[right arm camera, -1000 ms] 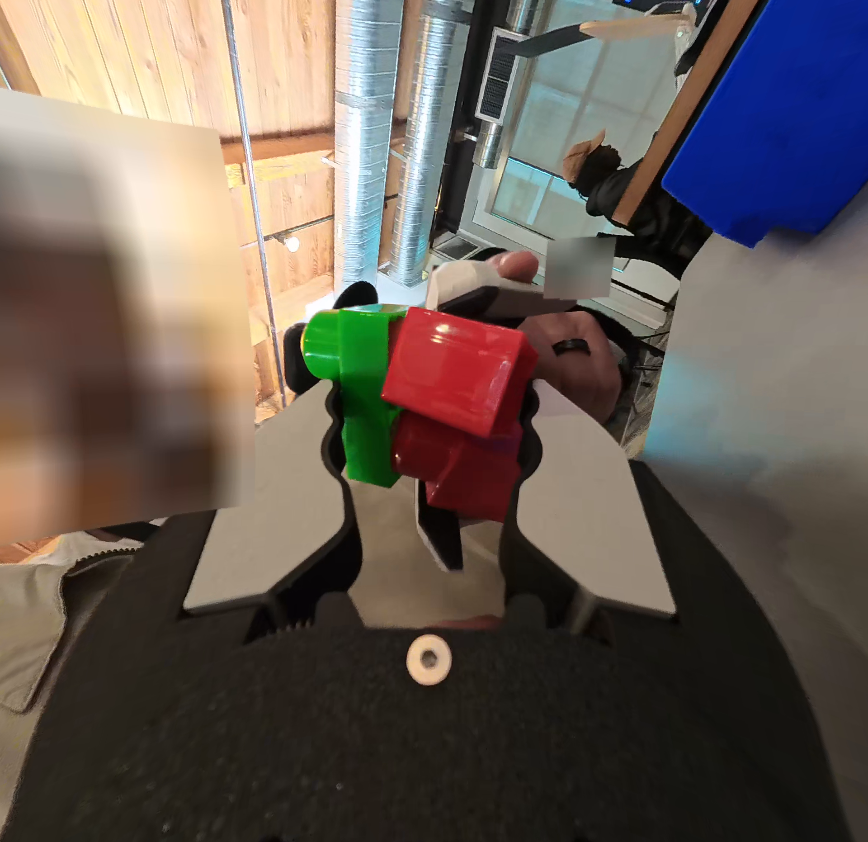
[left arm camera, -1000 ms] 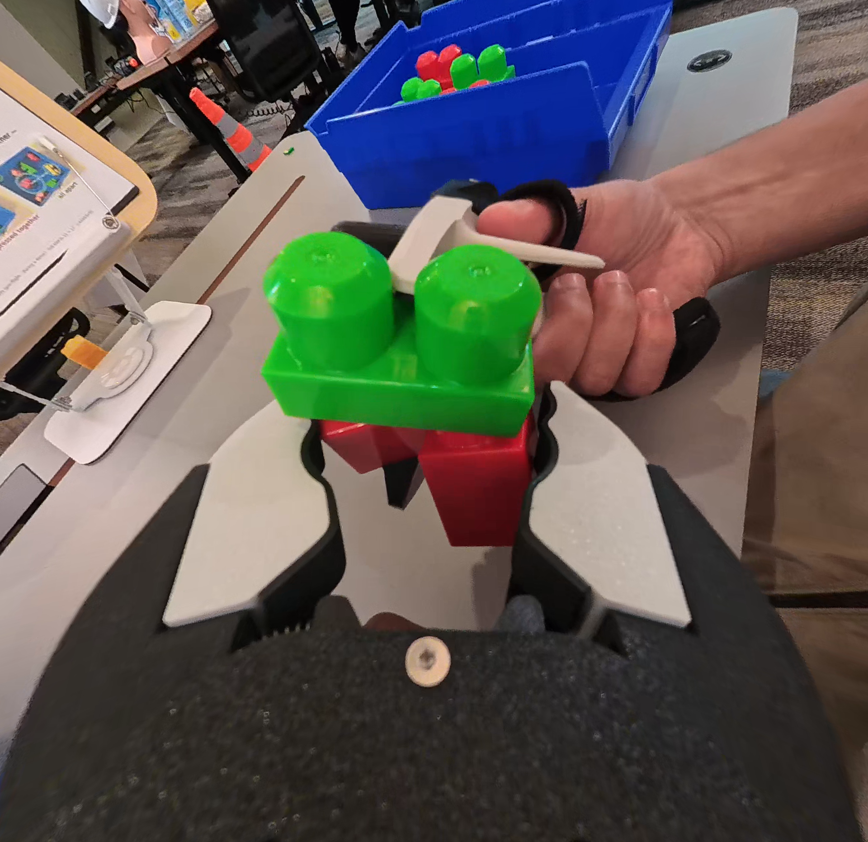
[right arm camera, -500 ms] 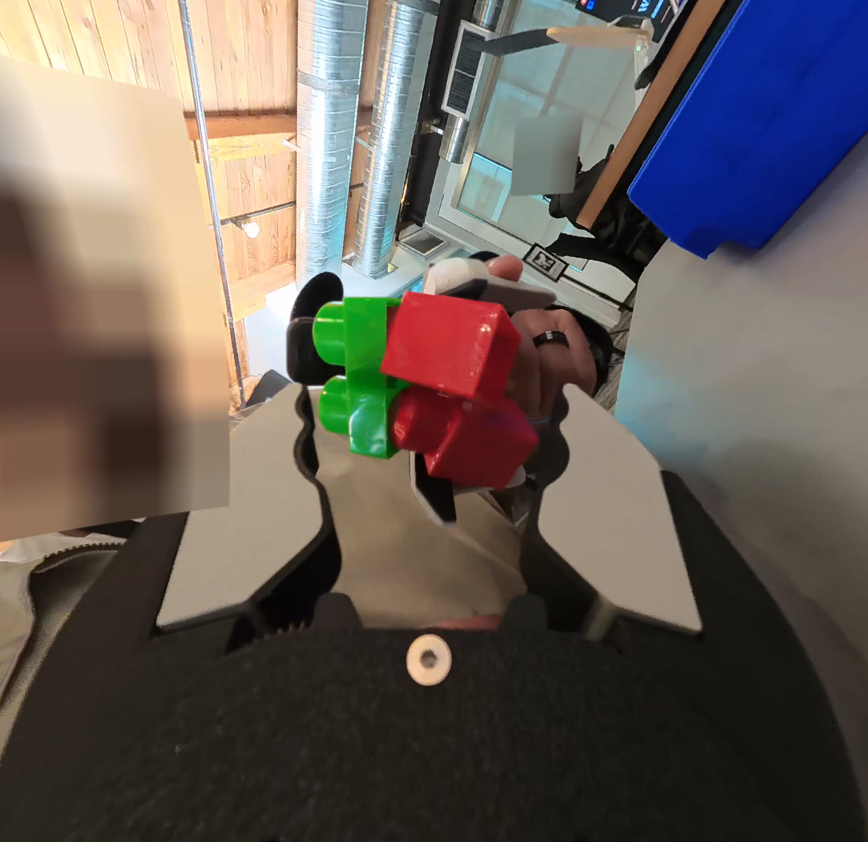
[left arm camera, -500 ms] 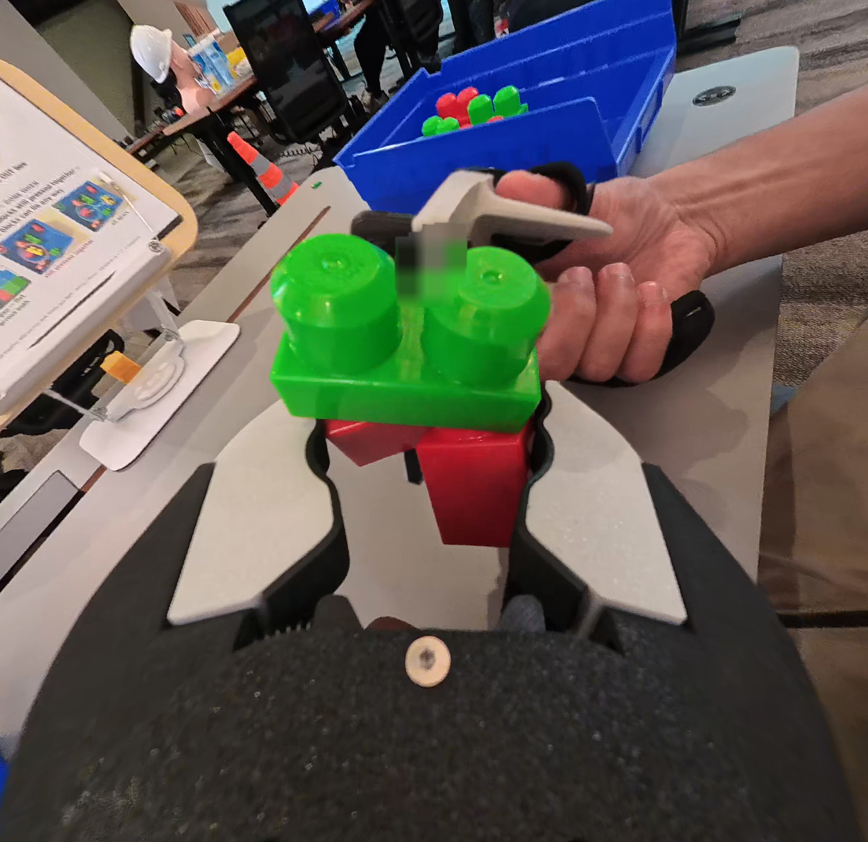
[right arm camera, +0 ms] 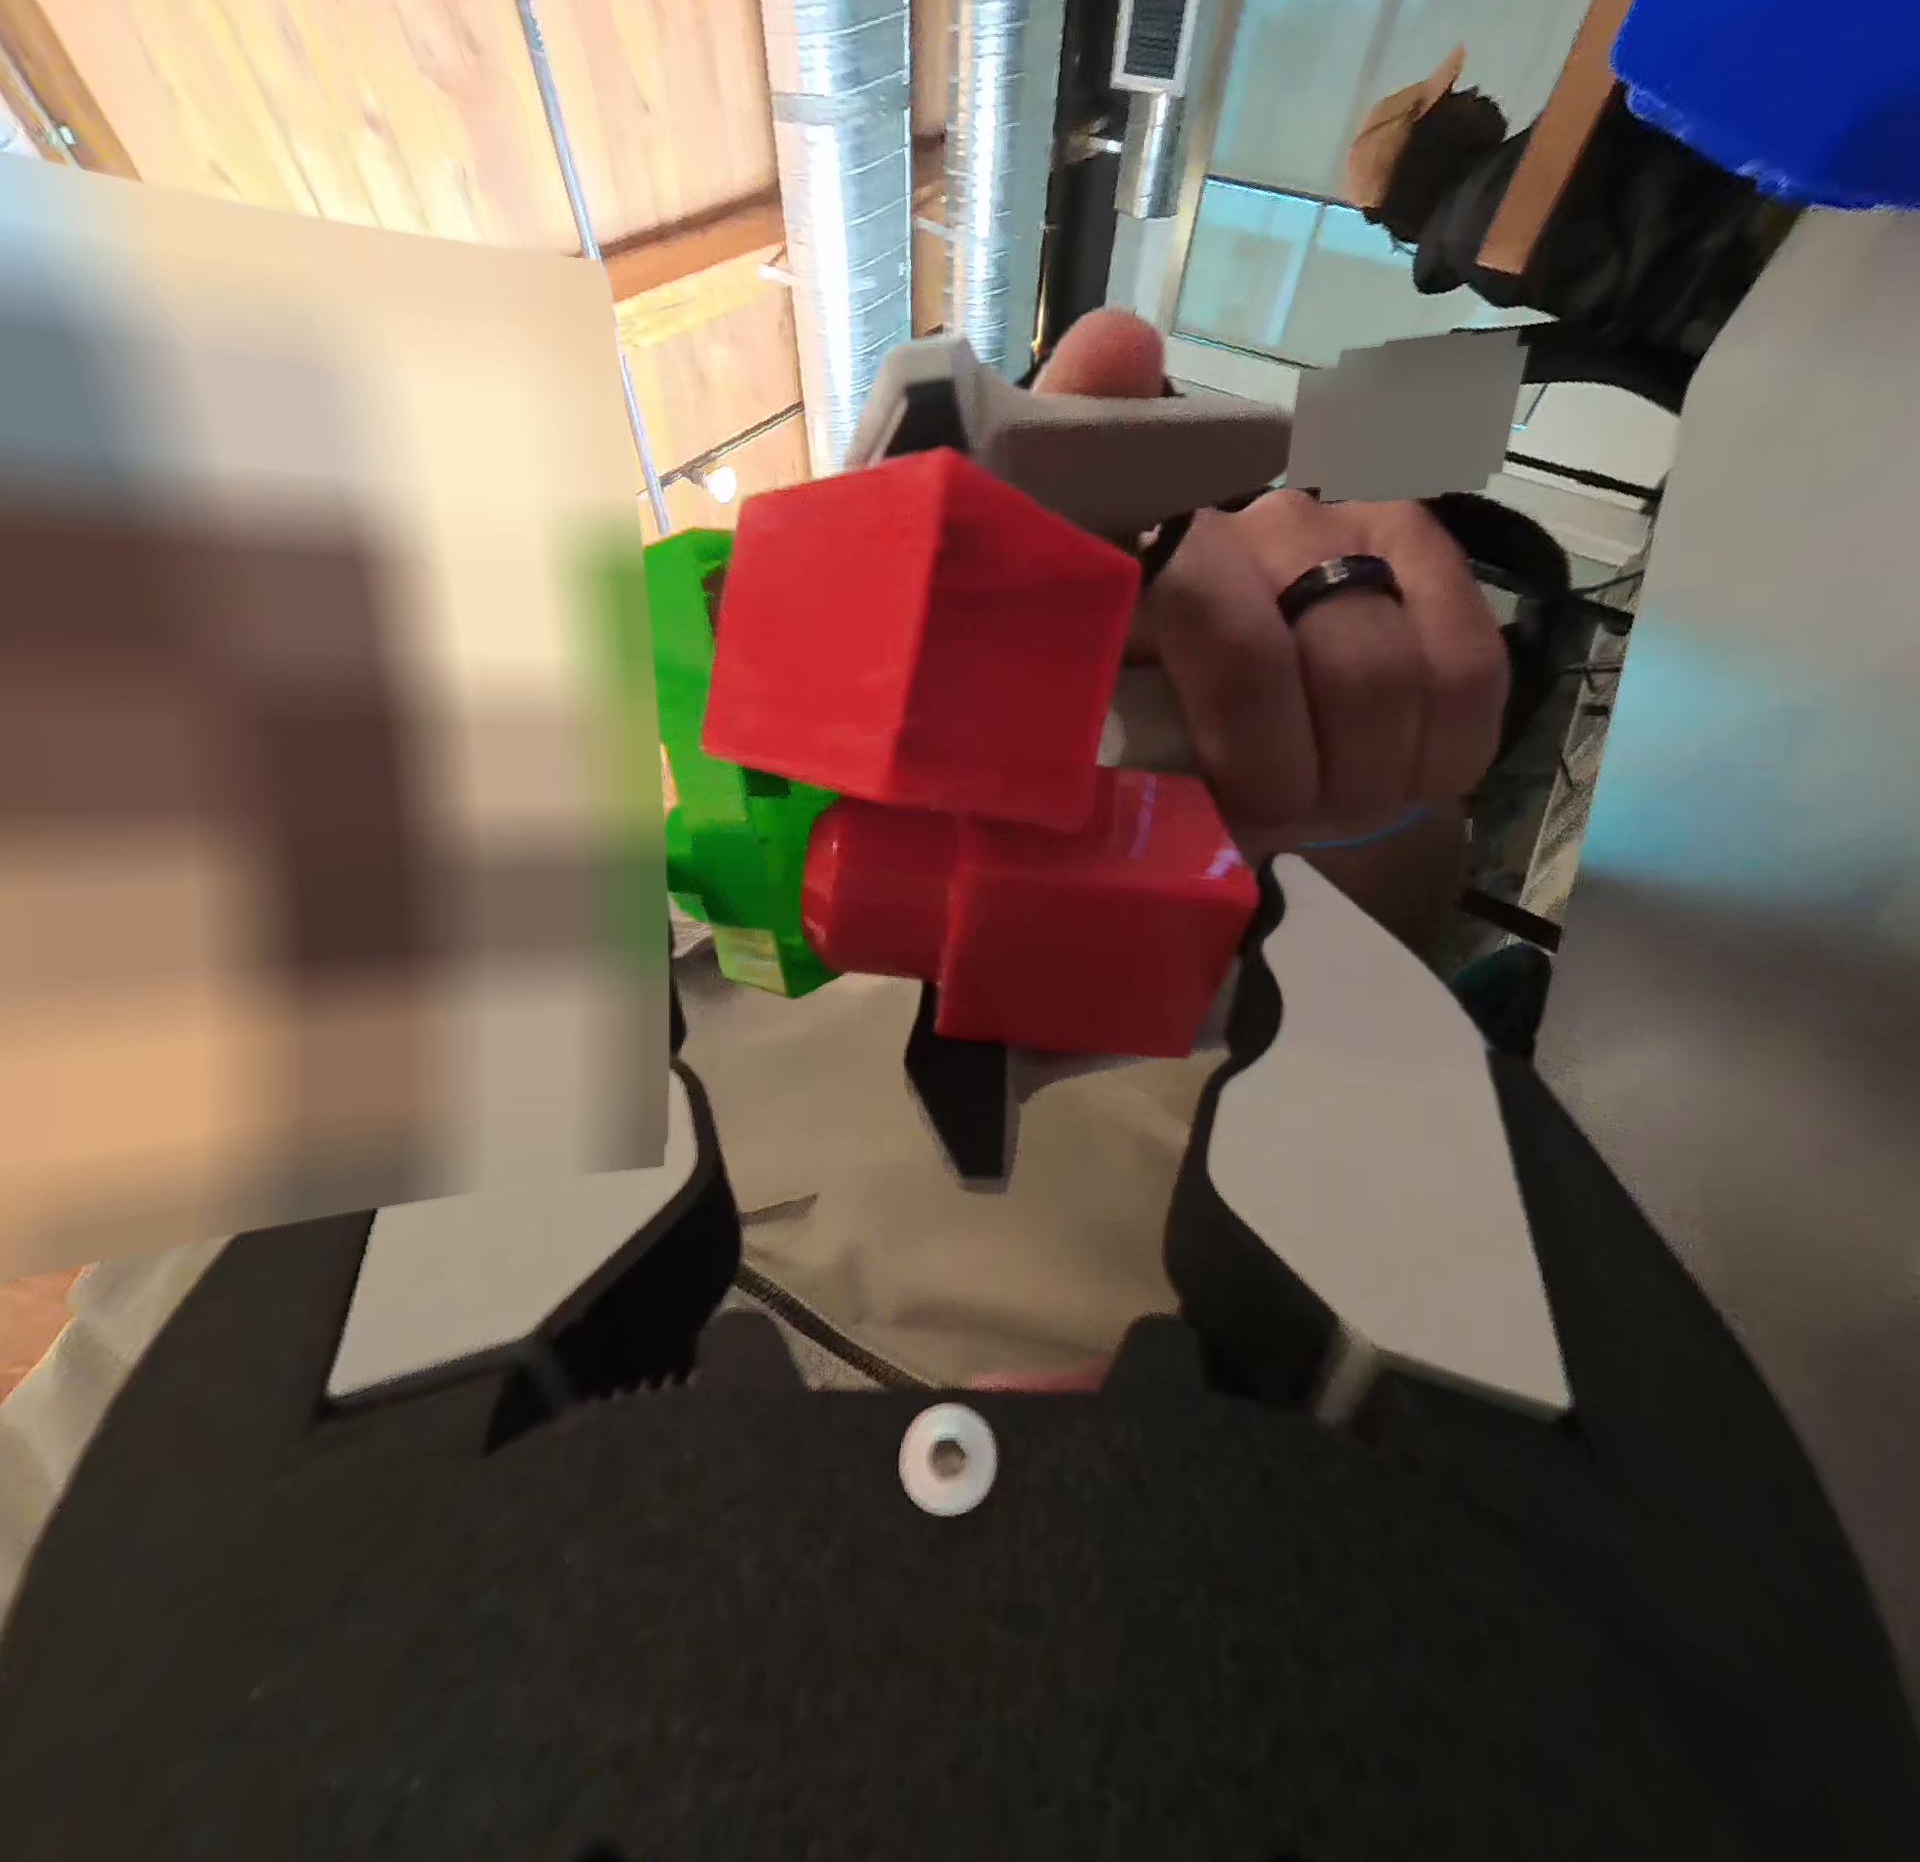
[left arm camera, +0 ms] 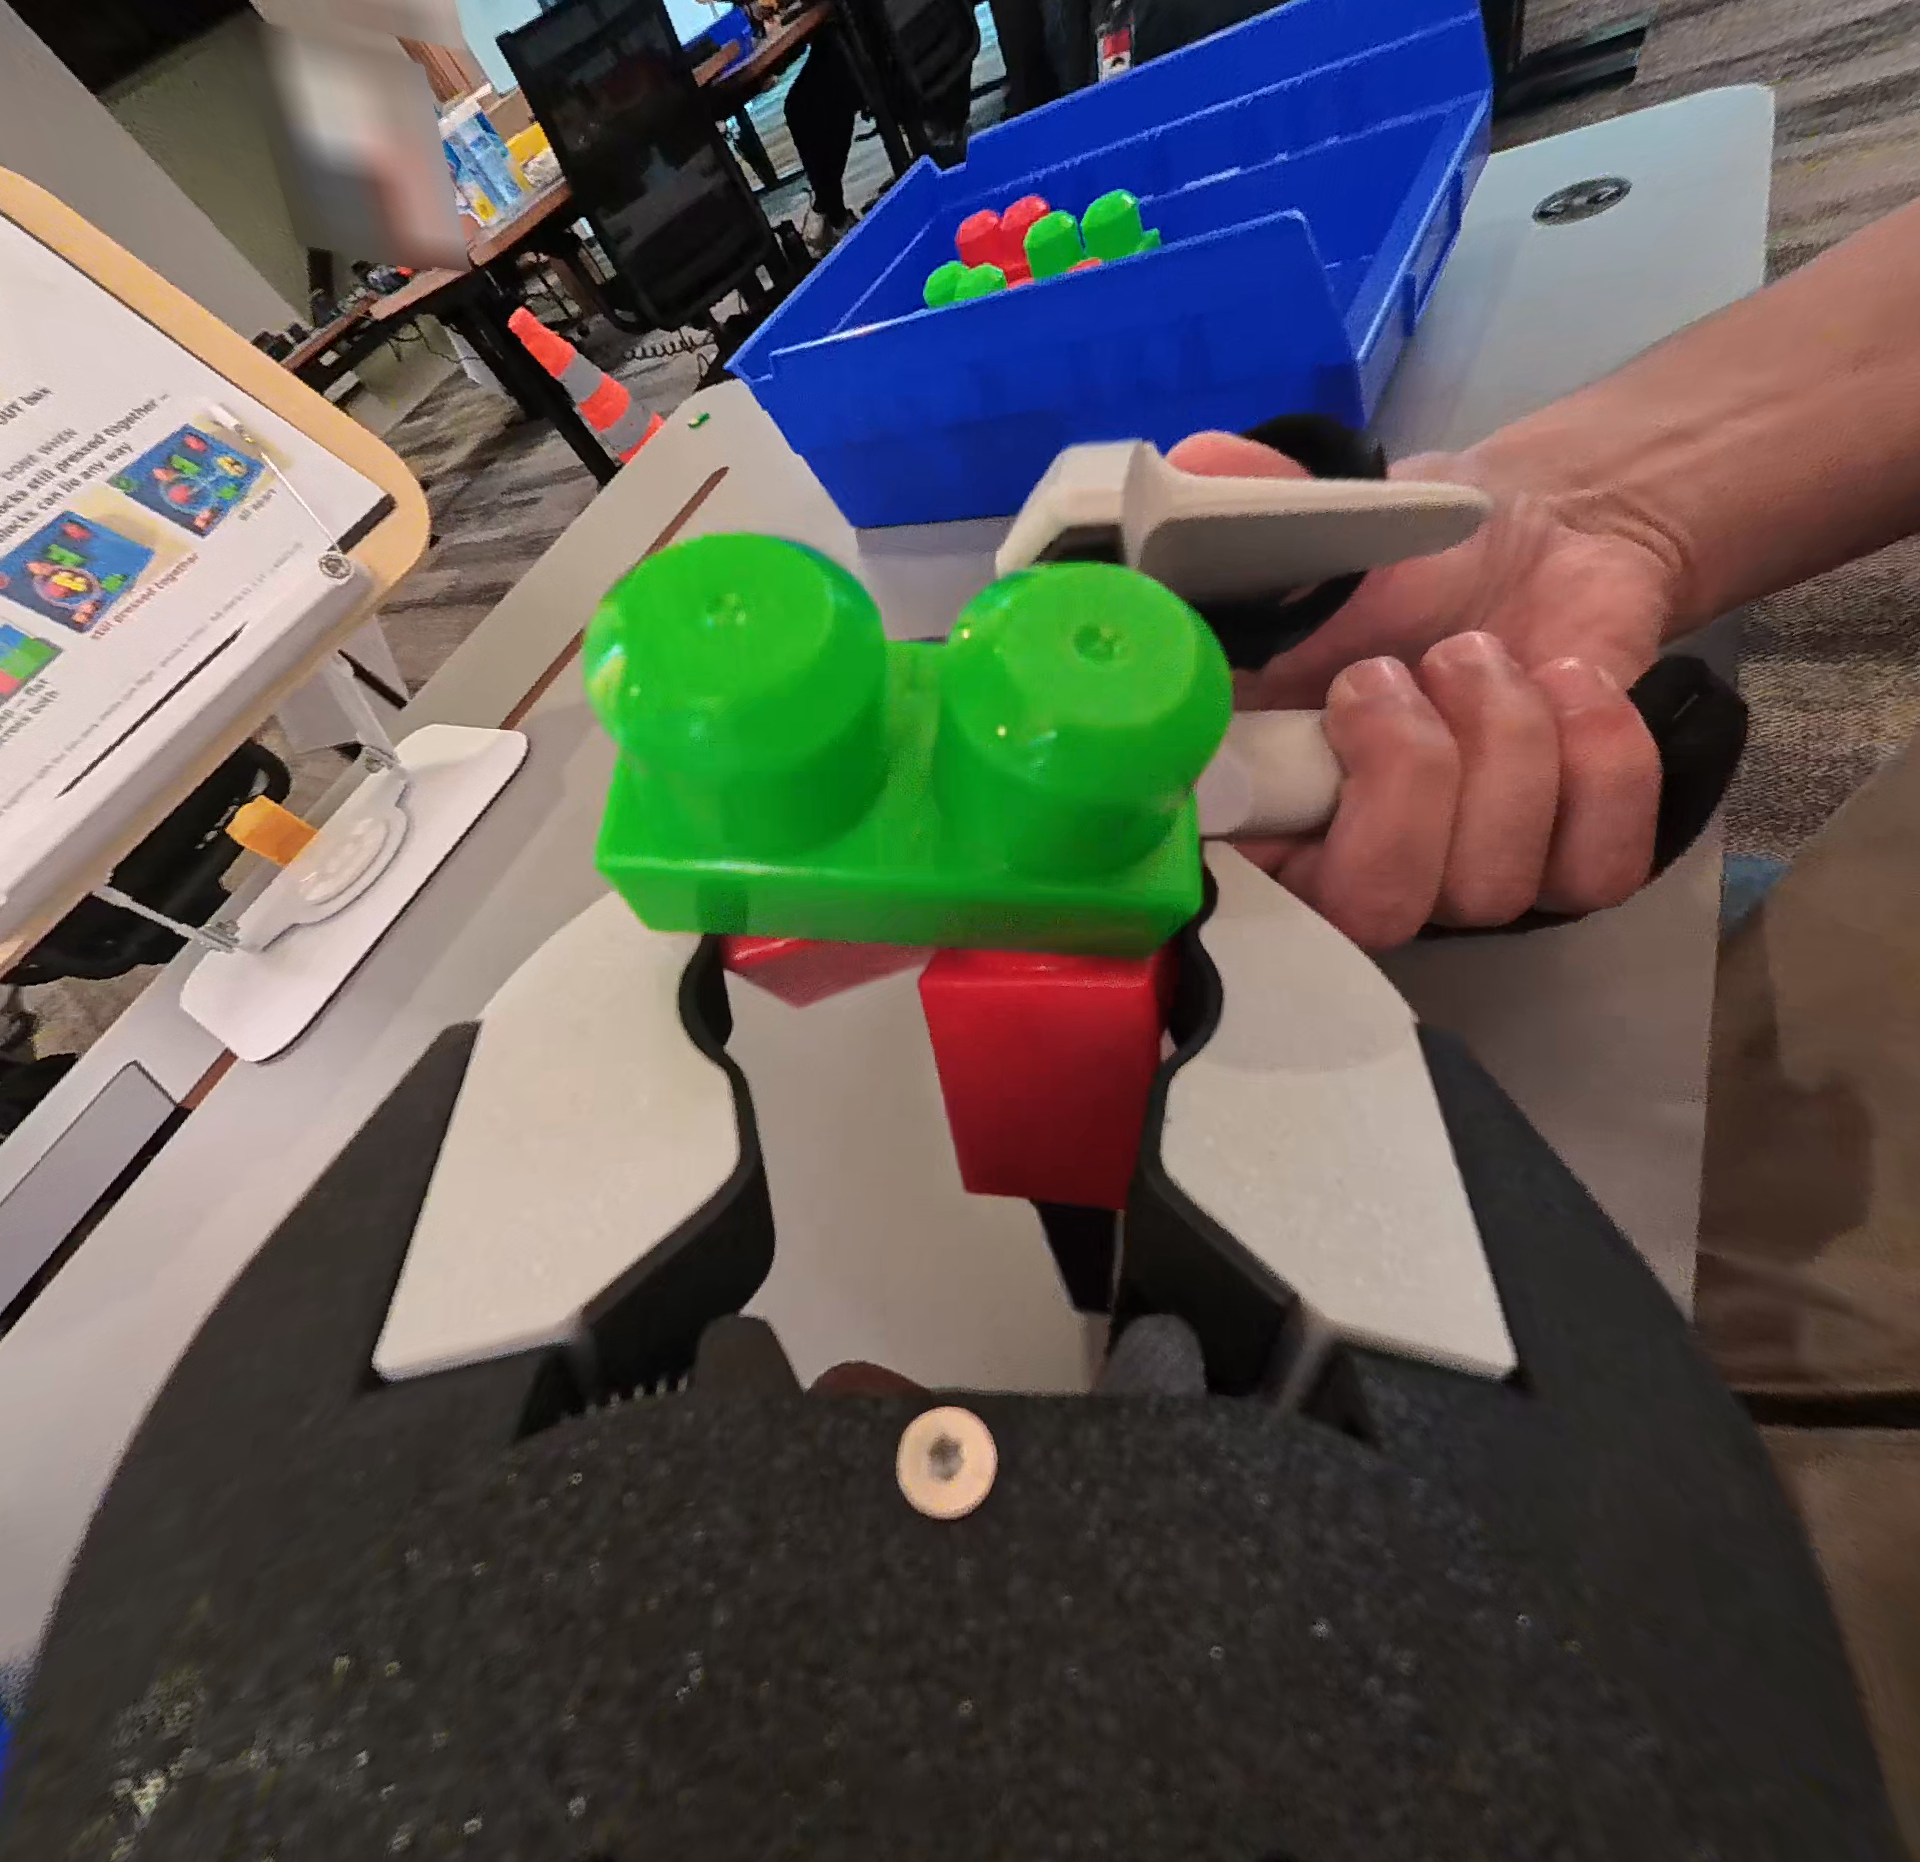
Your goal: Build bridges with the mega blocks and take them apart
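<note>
Black textured gripper bodies, grey finger plates, pale screw; dark ring (right arm camera: 1338,584).

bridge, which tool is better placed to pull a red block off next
Left, probably: the left tool grips the red blocks by their sides; the right tool only spans green block to red base.

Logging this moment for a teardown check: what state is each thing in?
bridge: assembled, held up.
left tool: shut on bridge.
right tool: jaws wide, grip unclear.
blue bin: holds loose blocks.
</note>
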A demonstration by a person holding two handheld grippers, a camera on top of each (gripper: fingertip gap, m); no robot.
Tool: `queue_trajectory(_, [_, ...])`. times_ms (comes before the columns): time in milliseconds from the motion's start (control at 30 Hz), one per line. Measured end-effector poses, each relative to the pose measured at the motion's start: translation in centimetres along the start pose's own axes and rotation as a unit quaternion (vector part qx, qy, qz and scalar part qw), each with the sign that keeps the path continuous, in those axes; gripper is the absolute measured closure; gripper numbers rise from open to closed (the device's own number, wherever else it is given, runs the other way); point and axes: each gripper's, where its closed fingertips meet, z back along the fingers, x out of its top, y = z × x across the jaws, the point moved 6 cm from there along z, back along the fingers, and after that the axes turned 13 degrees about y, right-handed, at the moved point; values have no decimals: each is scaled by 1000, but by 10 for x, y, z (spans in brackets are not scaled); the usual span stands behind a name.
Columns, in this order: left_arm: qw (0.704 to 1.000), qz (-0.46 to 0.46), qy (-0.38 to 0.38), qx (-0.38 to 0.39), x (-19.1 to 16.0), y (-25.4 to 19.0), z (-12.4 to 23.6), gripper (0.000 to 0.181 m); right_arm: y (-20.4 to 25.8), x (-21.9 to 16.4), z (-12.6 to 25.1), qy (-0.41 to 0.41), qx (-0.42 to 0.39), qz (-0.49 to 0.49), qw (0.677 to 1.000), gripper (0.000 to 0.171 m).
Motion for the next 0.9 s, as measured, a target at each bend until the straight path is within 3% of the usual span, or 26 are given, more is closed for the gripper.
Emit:
queue_trajectory(267, [1000, 10, 16, -12, -5, 1, -1, 100, -4, 2, 3, 9, -38, 6, 999, 75])
queue_trajectory(333, [999, 25, 19, -17, -8, 5, 0, 98, -6, 2, 9, 8, -54, 6, 998, 84])
queue_trajectory(667, [999, -6, 49, -11, -20, 4, -6, 99, -12, 4, 14, 30, -125, 11, 992, 85])
queue_trajectory(833, [999, -2, 46, -25, -22, 2, -7, 99, -13, 2, 17, 32, -121, 0, 992, 88])
queue_trajectory(867, [999, 1, 39, -23, -22, 3, -6, 98, -13, 2, 19, 28, -115, -5, 993, 100])
queue_trajectory(900, [999, -1, 44, -20, -22, 5, -7, 98, -14, 3, 20, 23, -115, -5, 993, 100])
